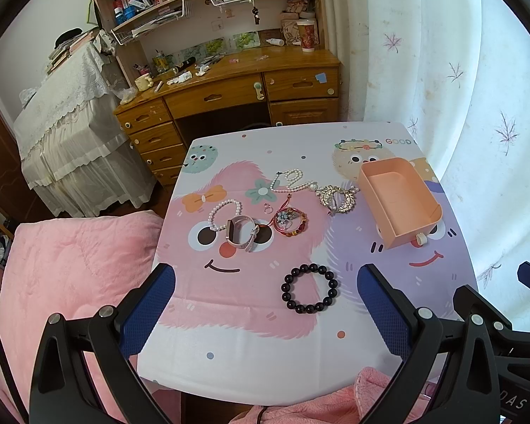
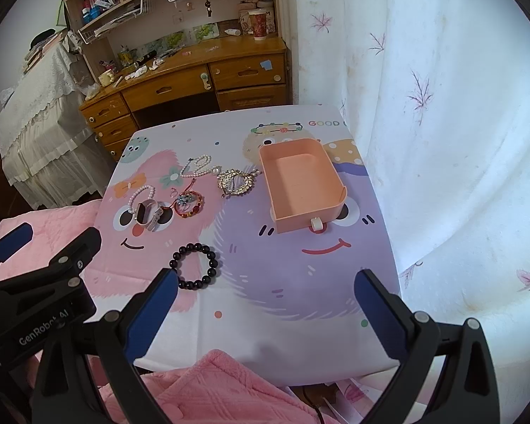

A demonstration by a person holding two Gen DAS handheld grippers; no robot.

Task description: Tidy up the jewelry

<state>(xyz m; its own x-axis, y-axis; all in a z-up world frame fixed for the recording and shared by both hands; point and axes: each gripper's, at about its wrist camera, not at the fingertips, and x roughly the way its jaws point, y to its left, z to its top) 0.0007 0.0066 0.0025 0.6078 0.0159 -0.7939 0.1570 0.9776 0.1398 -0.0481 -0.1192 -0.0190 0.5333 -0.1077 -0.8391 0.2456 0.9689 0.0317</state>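
Note:
Jewelry lies loose on a cartoon-print table (image 1: 251, 360). Nearest me is a black bead bracelet (image 1: 309, 288) (image 2: 196, 266). Farther back are a watch (image 1: 242, 232) (image 2: 147, 215), a white pearl bracelet (image 1: 223, 213), a red bracelet (image 1: 290, 222) (image 2: 189, 204), a small ring (image 1: 268, 208), a pearl necklace (image 1: 293, 181) (image 2: 198, 166) and a gold leaf piece (image 1: 337, 196) (image 2: 236, 182). An empty peach drawer box (image 1: 399, 199) (image 2: 302, 183) sits at the right. My left gripper (image 1: 266, 281) and right gripper (image 2: 265, 284) both hover open over the near edge, holding nothing.
A pink blanket (image 1: 70, 275) covers the bed left of and below the table. White curtains (image 2: 441, 106) hang close on the right. A wooden desk (image 1: 229, 84) with shelves stands behind the table. The left gripper's body (image 2: 35, 289) shows at the left of the right wrist view.

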